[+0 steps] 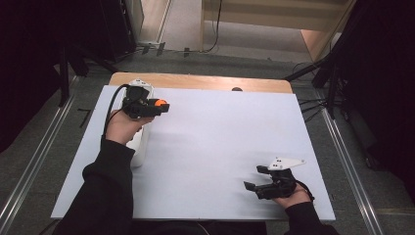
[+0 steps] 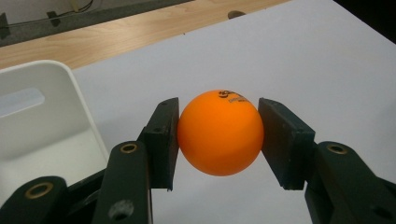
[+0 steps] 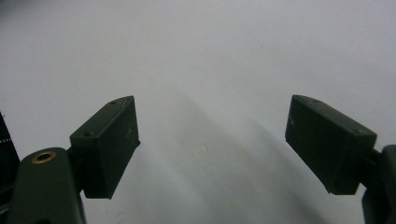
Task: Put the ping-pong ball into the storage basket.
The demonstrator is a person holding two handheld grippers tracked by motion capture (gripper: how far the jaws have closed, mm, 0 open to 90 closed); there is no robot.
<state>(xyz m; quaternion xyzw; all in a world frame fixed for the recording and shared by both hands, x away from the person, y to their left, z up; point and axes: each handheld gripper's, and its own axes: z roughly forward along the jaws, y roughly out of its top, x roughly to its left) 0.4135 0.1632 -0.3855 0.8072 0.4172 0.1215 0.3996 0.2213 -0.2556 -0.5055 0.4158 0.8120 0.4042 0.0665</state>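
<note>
Here, orange ball (image 2: 220, 133) clamped in left hand-held gripper (image 2: 219, 140), beside white bin (image 2: 44, 123)

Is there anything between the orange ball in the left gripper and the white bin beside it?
Nothing visible. The left gripper holds the orange ball between its jaws above the bare white sheet. The white bin lies just beside it, open at the top, and what shows of its inside is bare.

The orange ping-pong ball (image 2: 220, 133) looks smooth, faintly glossy plastic, the white bin (image 2: 44, 135) smooth satin plastic, the jaws matt black, and the table (image 2: 116, 35) pale wood under a matt white sheet (image 2: 303, 60).
</note>
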